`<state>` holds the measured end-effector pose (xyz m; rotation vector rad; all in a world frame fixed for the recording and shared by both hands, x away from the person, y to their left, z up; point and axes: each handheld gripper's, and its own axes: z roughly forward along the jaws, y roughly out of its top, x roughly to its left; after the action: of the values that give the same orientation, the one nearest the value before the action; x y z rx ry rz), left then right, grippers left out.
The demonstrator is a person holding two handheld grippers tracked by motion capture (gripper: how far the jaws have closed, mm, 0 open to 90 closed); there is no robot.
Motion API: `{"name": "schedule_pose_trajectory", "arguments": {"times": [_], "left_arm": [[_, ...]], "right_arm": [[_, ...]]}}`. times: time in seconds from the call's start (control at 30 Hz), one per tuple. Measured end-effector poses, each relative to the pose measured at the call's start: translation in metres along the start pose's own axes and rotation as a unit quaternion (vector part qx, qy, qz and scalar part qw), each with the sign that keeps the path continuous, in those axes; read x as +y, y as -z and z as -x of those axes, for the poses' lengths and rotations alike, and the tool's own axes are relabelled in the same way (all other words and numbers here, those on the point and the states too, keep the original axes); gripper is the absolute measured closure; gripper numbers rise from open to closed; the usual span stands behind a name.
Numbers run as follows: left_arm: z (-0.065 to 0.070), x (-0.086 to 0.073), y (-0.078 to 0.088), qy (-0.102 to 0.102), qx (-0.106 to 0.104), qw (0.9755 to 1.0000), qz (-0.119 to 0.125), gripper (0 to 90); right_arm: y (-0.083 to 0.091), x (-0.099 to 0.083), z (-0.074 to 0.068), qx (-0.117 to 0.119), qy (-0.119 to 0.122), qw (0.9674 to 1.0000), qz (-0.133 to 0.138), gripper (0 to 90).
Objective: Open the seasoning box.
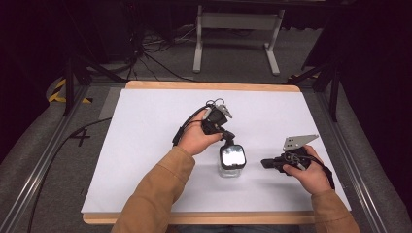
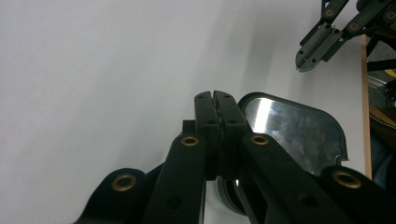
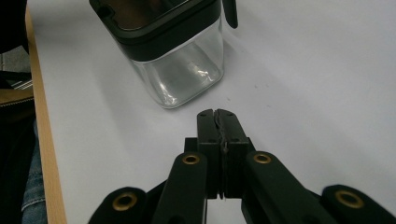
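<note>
A square clear glass jar (image 1: 231, 167) with a black lid and a shiny lid top (image 2: 292, 130) stands on the white table (image 1: 145, 145). My left gripper (image 1: 228, 138) hovers just over the lid's far edge, its jaws pressed together with nothing between them (image 2: 215, 95). My right gripper (image 1: 265, 163) lies low to the right of the jar, pointing at it, a short gap away. In the right gripper view its jaws meet (image 3: 217, 113) just short of the jar's glass wall (image 3: 182, 70). The right gripper's tips (image 2: 303, 63) also show in the left gripper view.
The white sheet covers a wooden tabletop whose edge (image 1: 209, 218) shows at the front. Metal rails (image 1: 43, 160) run along both sides. A white frame stand (image 1: 238, 34) and cables lie on the floor beyond the table.
</note>
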<state>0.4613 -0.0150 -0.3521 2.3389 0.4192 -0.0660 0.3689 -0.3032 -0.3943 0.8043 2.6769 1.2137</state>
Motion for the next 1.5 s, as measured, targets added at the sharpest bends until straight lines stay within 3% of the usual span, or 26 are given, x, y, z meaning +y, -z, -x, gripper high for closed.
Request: {"name": "schedule_pose_trajectory", "arguments": {"times": [0.33,0.53,1.5], "left_arm": [[-0.002,0.000,0.000,0.003,-0.005,1.0000,-0.004,90.0],[0.000,0.002,-0.001,-0.007,0.006,0.9999,-0.007,90.0],[-0.003,-0.001,-0.001,0.011,-0.006,0.9999,0.002,90.0]], "right_arm": [[-0.001,0.003,-0.004,0.003,0.008,1.0000,0.001,89.8],[-0.001,0.004,-0.006,0.008,0.011,0.9999,0.002,89.8],[-0.010,0.025,-0.033,0.041,0.055,0.9965,0.047,90.0]]}}
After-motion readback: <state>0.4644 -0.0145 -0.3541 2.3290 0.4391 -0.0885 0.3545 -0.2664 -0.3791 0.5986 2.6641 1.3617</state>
